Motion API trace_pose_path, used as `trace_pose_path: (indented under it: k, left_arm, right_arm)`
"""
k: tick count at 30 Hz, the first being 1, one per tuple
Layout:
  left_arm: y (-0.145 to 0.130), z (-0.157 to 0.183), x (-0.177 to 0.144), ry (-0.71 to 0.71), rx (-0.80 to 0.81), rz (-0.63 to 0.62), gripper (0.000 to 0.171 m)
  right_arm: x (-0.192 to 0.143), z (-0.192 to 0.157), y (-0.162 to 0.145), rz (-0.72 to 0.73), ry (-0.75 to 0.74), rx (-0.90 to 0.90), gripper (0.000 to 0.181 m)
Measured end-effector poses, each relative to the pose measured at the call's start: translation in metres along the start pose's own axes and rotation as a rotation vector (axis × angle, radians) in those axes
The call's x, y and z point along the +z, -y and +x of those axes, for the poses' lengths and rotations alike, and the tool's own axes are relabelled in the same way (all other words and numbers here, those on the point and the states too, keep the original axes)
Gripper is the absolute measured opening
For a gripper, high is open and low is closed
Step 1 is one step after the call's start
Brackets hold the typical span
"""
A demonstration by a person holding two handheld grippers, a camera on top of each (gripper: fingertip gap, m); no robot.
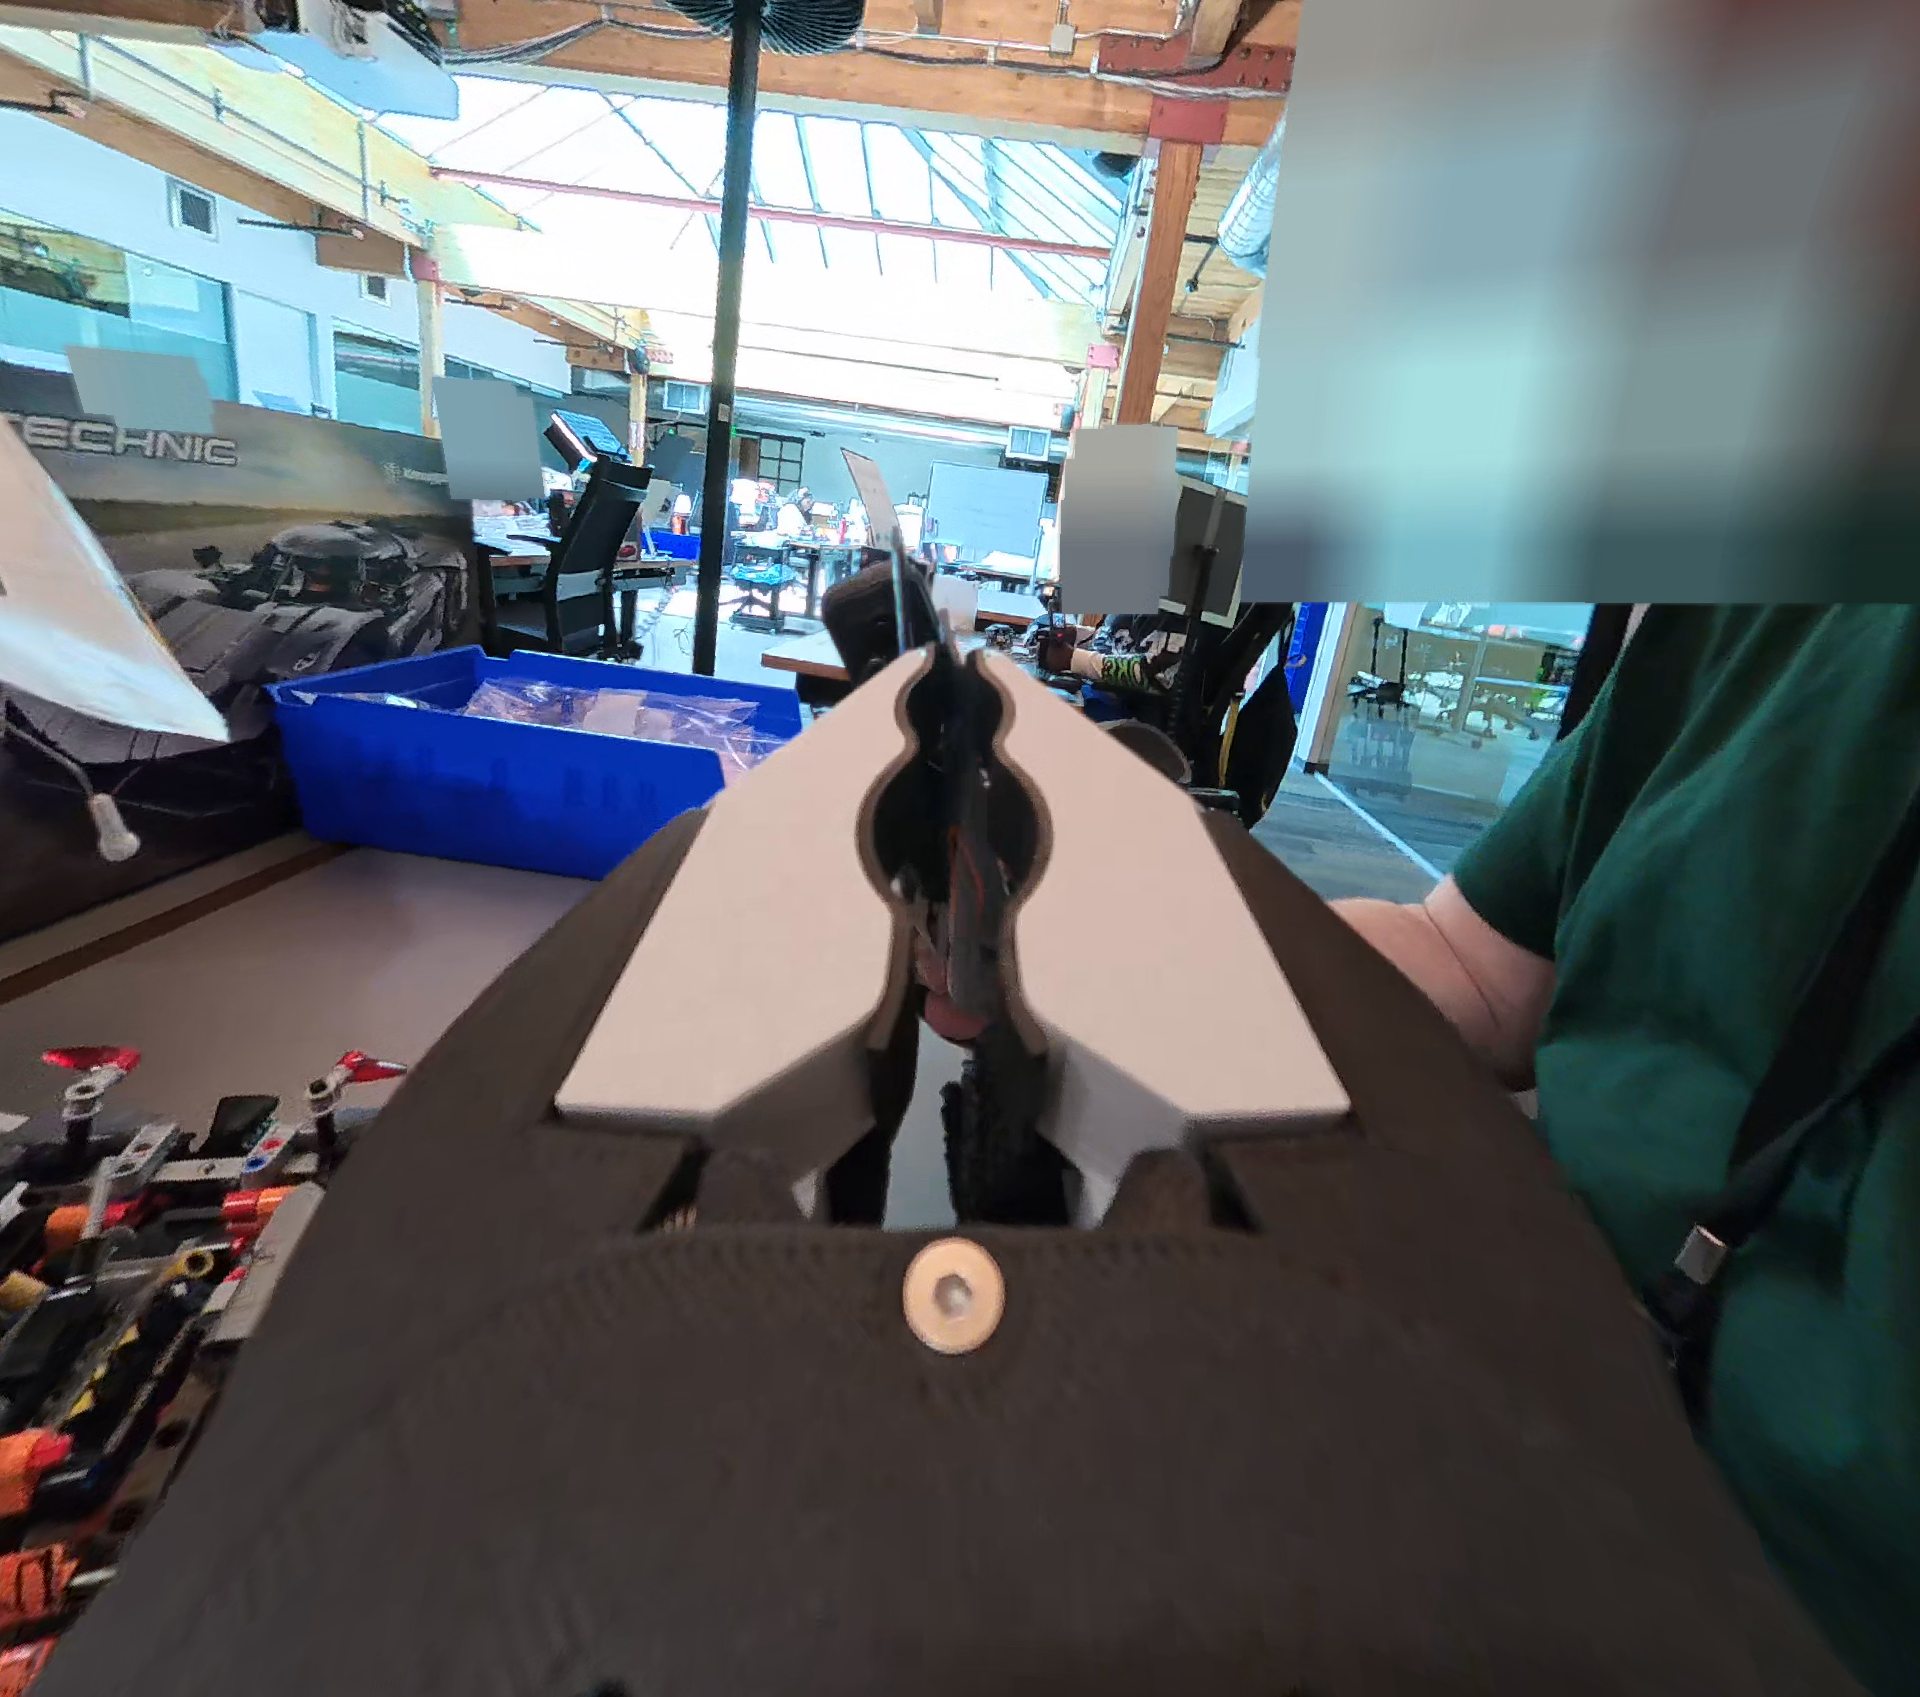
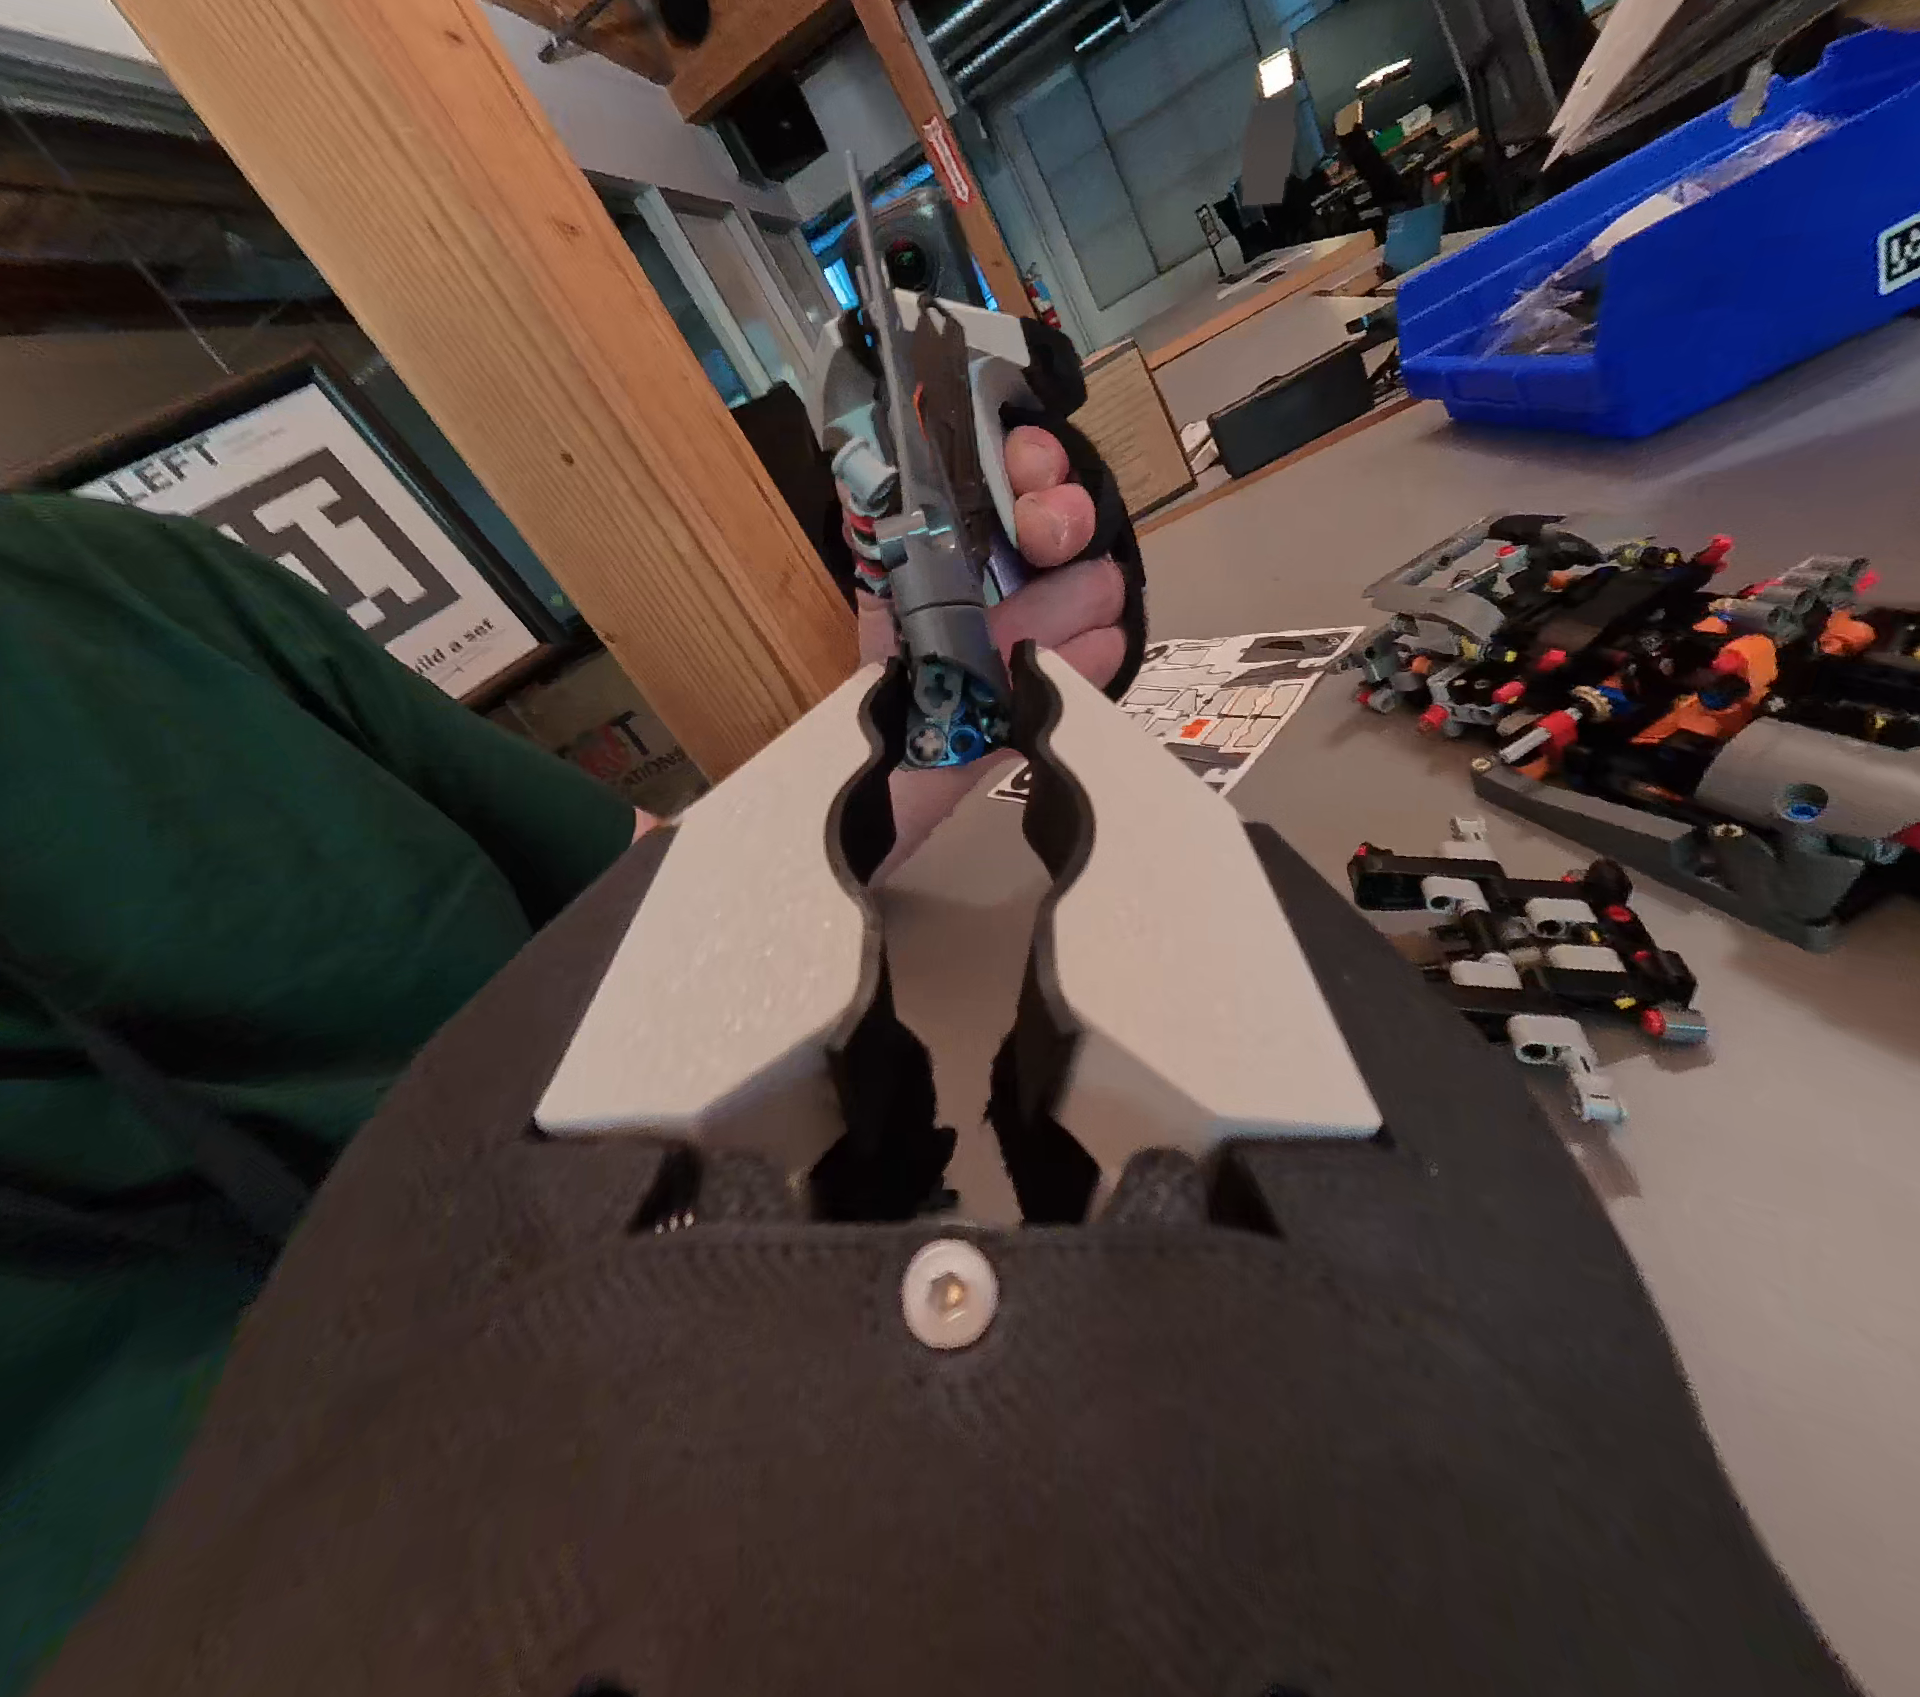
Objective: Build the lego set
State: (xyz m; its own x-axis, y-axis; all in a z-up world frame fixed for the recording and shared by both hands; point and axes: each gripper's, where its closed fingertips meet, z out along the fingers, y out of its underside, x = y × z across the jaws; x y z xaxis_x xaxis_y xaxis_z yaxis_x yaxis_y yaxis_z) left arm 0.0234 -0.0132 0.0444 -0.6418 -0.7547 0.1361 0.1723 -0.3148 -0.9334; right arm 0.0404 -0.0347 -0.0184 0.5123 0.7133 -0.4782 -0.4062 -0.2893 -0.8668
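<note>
Alignment matters most: the left hand-held gripper [image 1: 951, 681], jaws pinched on a slim grey-and-black lego sub-assembly [image 2: 930, 546], holds it upright in the air. The right hand-held gripper [image 2: 951, 691], jaws partly open, brackets its lower end; contact unclear. Right of it lie the car chassis [image 2: 1662, 681] and bare desk [image 2: 1766, 1232].

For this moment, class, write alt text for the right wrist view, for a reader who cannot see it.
The right gripper, open, reaches toward a grey and black lego sub-assembly held upright by the left gripper. On the grey table at right lie a large black, grey and orange lego model, a small black lego frame and a blue plastic bin.
</note>
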Motion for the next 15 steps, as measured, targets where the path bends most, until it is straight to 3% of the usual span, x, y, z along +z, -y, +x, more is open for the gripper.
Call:
trace_pose_path:
  k: [4,11,15]
  left_arm:
    - [0.002,-0.004,0.001,0.002,-0.042,0.023,0.001]
    - [-0.003,0.0,0.006,0.059,0.054,-0.015,0.0]
    - [-0.002,-0.005,0.007,0.103,0.064,-0.029,0.0]
  right_arm:
    - [-0.001,0.001,0.003,0.01,-0.027,-0.02,0.018]
    - [-0.005,0.017,0.006,0.03,-0.158,0.015,0.018]
    - [-0.003,0.016,0.005,0.035,-0.138,0.027,0.018]
